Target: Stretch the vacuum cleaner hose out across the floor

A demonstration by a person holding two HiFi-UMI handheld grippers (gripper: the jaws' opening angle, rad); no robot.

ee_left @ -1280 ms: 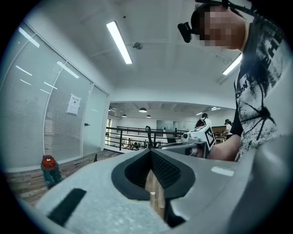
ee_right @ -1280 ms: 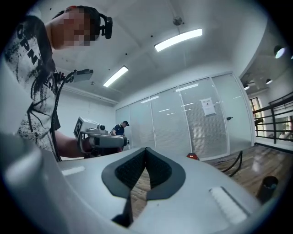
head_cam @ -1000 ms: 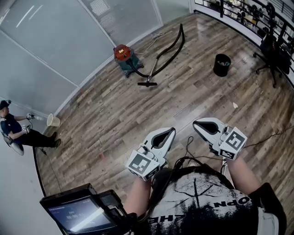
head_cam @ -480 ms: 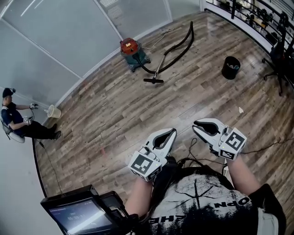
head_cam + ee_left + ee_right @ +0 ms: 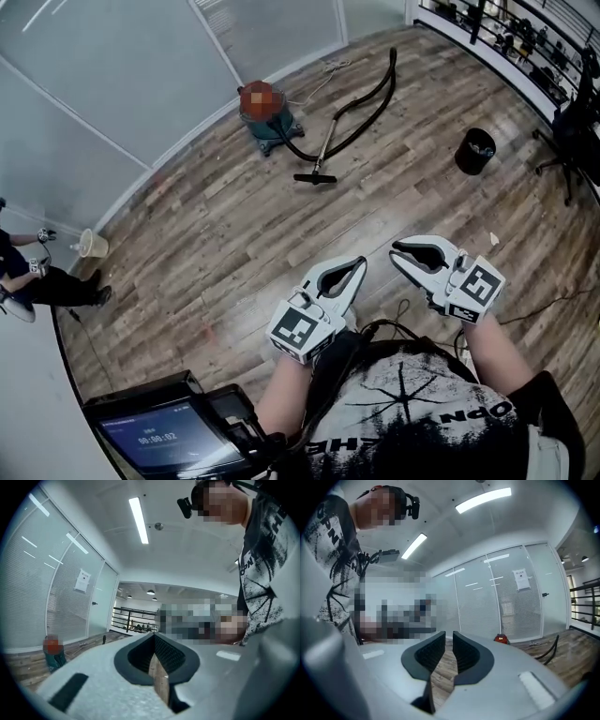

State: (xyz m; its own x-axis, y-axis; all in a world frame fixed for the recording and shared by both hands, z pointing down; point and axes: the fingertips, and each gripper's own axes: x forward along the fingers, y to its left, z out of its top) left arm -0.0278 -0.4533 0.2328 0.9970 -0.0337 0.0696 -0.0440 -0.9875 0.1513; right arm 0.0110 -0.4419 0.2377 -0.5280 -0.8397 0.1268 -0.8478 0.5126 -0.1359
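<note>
Hose (image 5: 380,101) untouched, left gripper (image 5: 359,262) closed, right gripper (image 5: 396,251) slightly parted, empty

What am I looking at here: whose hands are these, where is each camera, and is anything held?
No robot arm here: a person holds a two-jaw claw in each hand. The wide picture comes from a camera on that person's head, looking down at the left claw and right claw above the wooden floor. The other two pictures come from cameras riding on each claw, looking along its jaws. Far across the floor stands the vacuum cleaner, its black hose lying in a curve beside it, with a black bin to the right. Nothing is held: the left claw is shut and empty; the right claw's jaws stand slightly apart with only floor showing between them.
</note>
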